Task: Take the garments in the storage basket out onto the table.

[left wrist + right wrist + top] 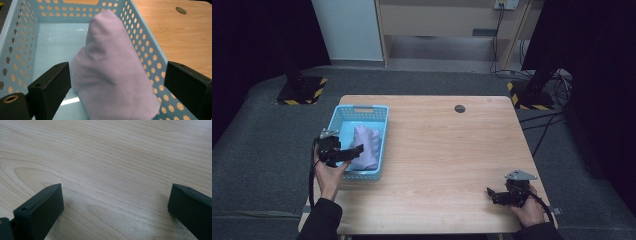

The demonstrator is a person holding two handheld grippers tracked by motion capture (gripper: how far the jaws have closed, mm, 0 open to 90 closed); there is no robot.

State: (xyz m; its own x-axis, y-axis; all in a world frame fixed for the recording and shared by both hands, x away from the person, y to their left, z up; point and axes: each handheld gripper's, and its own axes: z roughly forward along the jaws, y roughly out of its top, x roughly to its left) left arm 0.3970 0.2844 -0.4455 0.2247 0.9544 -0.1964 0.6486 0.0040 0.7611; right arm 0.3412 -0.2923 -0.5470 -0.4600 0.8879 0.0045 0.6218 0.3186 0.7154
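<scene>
Sitting at the near left of the wooden table (pixel 442 145), a light blue perforated basket (pixel 343 116) holds a pale lilac cloth (pixel 367 145), bunched up into a soft peak against the basket's right wall. The left gripper (pixel 354 151) hangs over the basket's near end, held from below by the person's left hand (pixel 330 175); in the left gripper view its two black jaws stand wide apart, one on either side of the cloth (pixel 112 72), released and not pressing on it, though the left jaw sits just beside the fabric's edge. Over at the near right corner of the table, the right gripper (pixel 490 192) rests low in the person's right hand (pixel 527 210), a grey three-cornered plate (pixel 520 175) on top. Its own view looks down on bare wood grain (pixel 112 170) between jaws that are spread wide and grasp nothing. A small dark round cap (pixel 460 108) sits in the tabletop near the far edge, well apart from the basket and from both grippers.
</scene>
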